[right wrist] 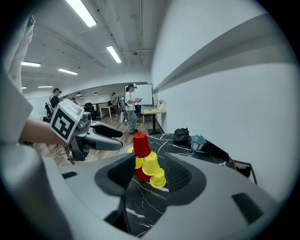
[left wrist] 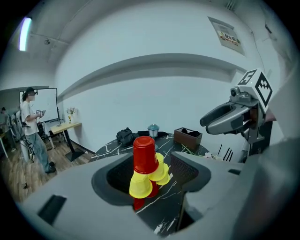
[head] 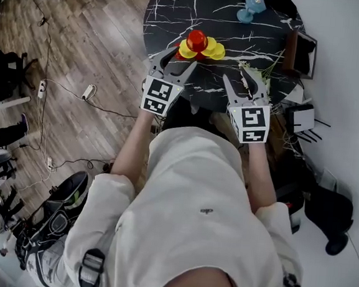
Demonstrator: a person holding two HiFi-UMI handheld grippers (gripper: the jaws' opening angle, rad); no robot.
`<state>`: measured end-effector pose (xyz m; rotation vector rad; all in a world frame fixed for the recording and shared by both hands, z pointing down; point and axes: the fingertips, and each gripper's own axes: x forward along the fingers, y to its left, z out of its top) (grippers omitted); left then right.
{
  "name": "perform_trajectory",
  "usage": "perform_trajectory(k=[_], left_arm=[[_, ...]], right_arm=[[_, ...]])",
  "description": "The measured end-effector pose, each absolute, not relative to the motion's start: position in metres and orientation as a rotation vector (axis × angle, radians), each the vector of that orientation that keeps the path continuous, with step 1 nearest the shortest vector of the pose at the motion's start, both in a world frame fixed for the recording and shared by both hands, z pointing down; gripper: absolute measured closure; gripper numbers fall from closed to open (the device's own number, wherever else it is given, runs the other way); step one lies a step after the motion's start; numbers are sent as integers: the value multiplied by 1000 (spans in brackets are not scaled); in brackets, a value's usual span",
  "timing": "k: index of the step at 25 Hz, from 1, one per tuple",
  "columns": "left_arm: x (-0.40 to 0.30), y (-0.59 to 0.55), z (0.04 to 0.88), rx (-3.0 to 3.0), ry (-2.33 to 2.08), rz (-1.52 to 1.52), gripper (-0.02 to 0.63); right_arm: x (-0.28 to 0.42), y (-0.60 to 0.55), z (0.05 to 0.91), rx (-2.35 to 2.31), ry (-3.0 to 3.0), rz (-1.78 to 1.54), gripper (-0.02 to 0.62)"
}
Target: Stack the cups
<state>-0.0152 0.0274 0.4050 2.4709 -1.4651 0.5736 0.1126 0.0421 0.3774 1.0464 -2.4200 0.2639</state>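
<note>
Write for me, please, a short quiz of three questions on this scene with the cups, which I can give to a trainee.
1. True or false: the left hand-held gripper and the right hand-held gripper each hold a cup.
2. Choose: the top cup of the stack of red and yellow plastic cups is A red, B yellow, C blue.
3. Short answer: what stands beyond the stack on the round black marble table?
Key: 1 false, both are open and empty. 2 A. 3 the small pale blue lantern.
</note>
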Motion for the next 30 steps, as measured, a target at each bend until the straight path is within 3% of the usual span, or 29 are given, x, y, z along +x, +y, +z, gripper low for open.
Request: perform_trajectory(k=[10,30], left_arm=[[-26,82,377,2398,-1560,443,390],[-22,109,328,2453,-1621,345,533]], right_arm=[[98,60,372,963,-2479,216,433],[75,75,334,912,-2599,107,561]])
